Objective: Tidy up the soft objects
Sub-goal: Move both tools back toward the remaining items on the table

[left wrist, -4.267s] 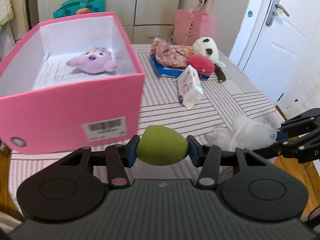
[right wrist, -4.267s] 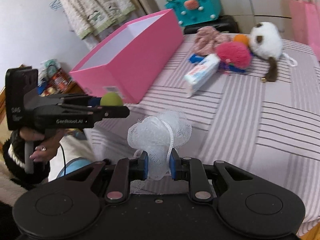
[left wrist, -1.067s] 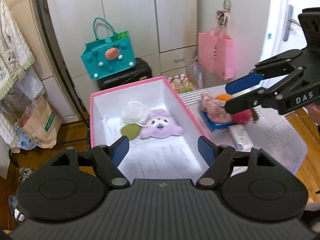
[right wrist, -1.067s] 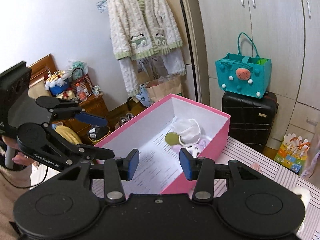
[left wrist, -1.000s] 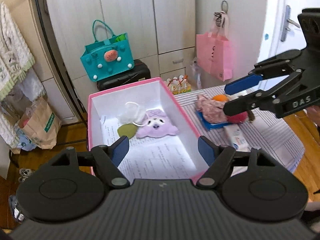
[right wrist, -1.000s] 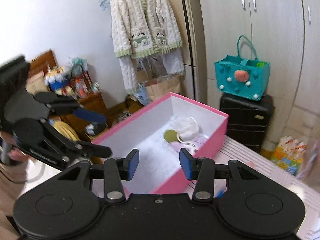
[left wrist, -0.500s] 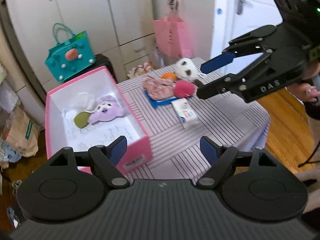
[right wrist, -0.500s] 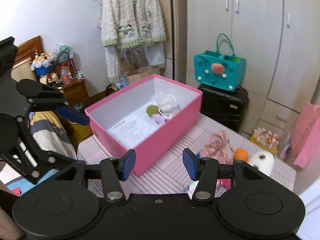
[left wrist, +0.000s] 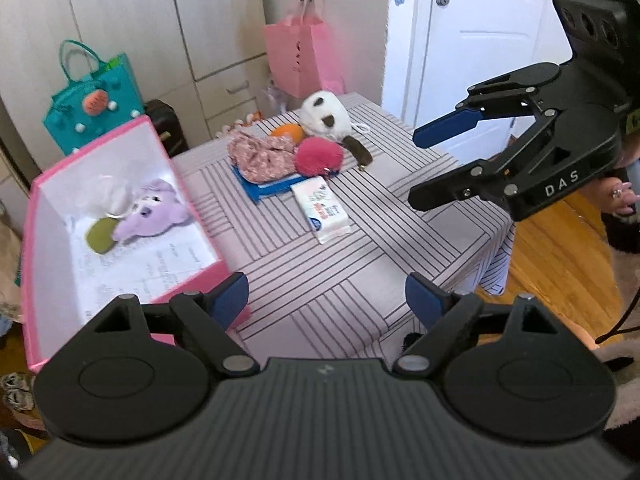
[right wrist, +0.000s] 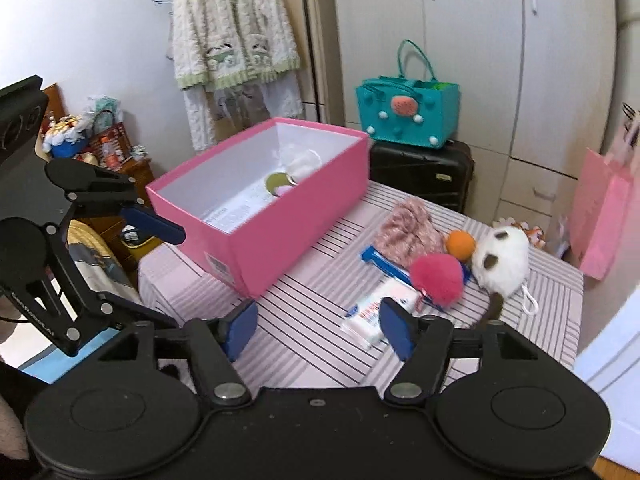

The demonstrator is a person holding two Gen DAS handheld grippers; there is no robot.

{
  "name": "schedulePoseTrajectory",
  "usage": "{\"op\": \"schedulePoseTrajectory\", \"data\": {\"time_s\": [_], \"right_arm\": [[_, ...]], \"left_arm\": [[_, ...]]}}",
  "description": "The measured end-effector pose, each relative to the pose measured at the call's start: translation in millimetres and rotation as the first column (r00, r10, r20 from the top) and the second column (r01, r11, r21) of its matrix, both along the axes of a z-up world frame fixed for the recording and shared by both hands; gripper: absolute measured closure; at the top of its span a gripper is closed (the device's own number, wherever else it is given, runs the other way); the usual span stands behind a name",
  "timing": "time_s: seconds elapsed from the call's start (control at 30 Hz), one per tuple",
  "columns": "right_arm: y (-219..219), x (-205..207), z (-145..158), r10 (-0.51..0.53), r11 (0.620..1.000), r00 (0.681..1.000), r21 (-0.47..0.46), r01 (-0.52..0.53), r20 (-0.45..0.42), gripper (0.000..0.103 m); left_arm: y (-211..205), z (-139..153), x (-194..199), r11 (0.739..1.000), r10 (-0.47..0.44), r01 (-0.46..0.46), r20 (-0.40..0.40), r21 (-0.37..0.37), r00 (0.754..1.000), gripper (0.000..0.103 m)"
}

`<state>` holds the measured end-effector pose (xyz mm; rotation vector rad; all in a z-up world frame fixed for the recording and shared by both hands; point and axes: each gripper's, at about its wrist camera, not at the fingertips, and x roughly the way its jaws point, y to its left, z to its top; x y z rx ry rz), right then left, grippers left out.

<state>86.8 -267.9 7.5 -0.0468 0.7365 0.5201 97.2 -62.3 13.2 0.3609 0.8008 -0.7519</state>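
Our left tool hangs over the near part of the striped table, its jaws spreading wider with nothing between them. Our right tool does the same over the table's near edge, jaws opening and empty; from the left view it shows up to the right and above.

Just left of the left tool sits the pink box, open on top. Inside, toward its far end, we see the purple plush, the green sponge touching it on the left, and the white mesh puff behind both.

Ahead of the left tool lies the tissue pack flat on the table. Just beyond it we see the red pompom, the floral cloth on a blue item, the orange ball and the white plush, all bunched together at the far side.

Past the table we see a teal bag on a black suitcase.
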Motion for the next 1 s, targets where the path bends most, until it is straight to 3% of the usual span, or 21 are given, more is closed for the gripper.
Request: {"op": "schedulePoseTrajectory", "data": {"time_s": [0.17,0.4,0.53,0.63,0.77,1.0], "right_arm": [[-18.4,10.7,-18.2,-0.046,0.998,0.999,0.030,0.046,-0.025,0.025],[-47.0,23.2,-35.6,-0.126,0.986,0.992,0.107,0.126,-0.006,0.022],[-54.1,29.5,-46.8,-0.165,0.980,0.984,0.118,0.157,0.062,0.022],[-52.7,35.3,-55.6,-0.180,0.982,0.976,0.078,0.172,0.119,0.022],[-52.6,49.6,-66.5,-0.197,0.980,0.971,0.059,0.191,0.134,0.023],[-56.6,73.9,-75.3,-0.192,0.979,0.972,0.092,0.181,0.133,0.024]], "left_arm": [[-10.9,-16.6,17.2,0.999,0.000,-0.002,-0.039,-0.046,0.999,0.016],[-38.1,-35.9,13.1,0.995,-0.025,0.039,0.153,-0.091,0.988,0.015],[-51.6,-54.9,20.5,0.993,-0.005,0.024,0.168,-0.112,0.986,0.015],[-59.0,-68.3,26.7,0.993,0.038,-0.014,0.195,-0.120,0.980,0.015],[-67.8,-80.7,34.0,0.989,0.089,-0.055,0.251,-0.138,0.964,0.015],[-84.0,-102.9,53.5,0.984,0.104,-0.072,0.200,-0.161,0.974,0.015]]}}
